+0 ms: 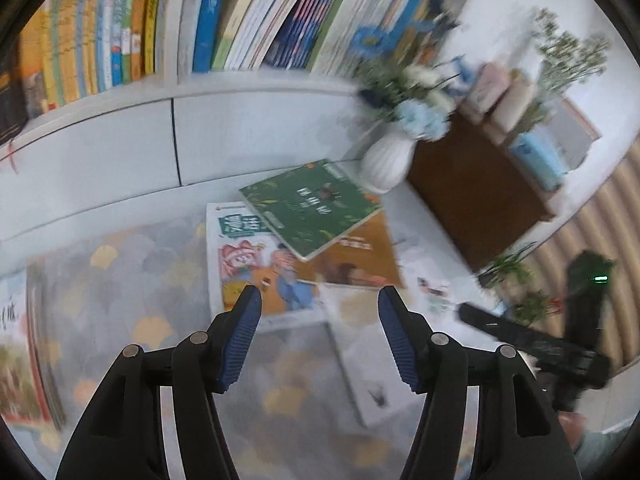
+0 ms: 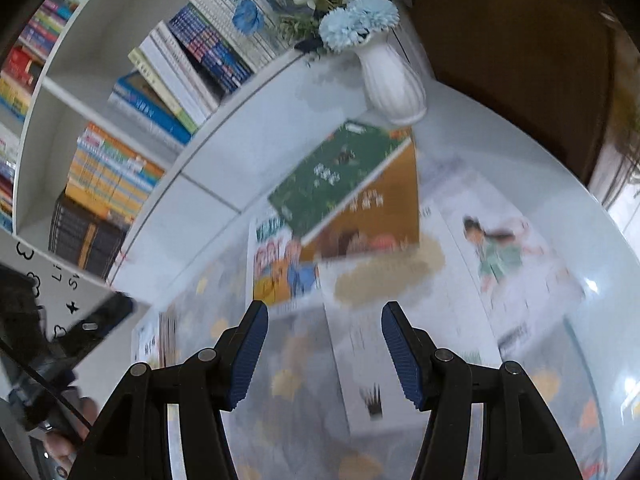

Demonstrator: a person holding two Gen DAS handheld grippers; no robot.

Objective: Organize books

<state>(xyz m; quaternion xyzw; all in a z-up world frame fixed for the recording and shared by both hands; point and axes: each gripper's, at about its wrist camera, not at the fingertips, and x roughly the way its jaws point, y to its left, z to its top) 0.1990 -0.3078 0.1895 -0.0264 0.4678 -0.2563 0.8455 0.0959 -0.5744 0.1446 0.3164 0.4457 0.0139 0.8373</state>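
– Where are the books they're meant to sort?

– Loose on the white table (image 1: 120,216). A green book (image 1: 310,206) lies on top of an orange-brown book (image 1: 360,252), and both overlap a cartoon-cover book (image 1: 248,276). They sit at the far side, just beside a white vase (image 1: 386,164) of blue and white flowers. A white book (image 2: 368,368) lies nearer, and another with a running child on its cover (image 2: 504,252) is off to the right.

– And the grippers?

– The left gripper (image 1: 320,336) hangs over the patterned mat (image 1: 132,280), jaws apart, nothing between its blue pads. The right gripper (image 2: 325,354) is the same, parted and empty above the white book.

– The shelf?

– A white bookshelf (image 2: 72,92) stands behind the table on the left, rows of books packed in, some leaning. It's all rather blurred.
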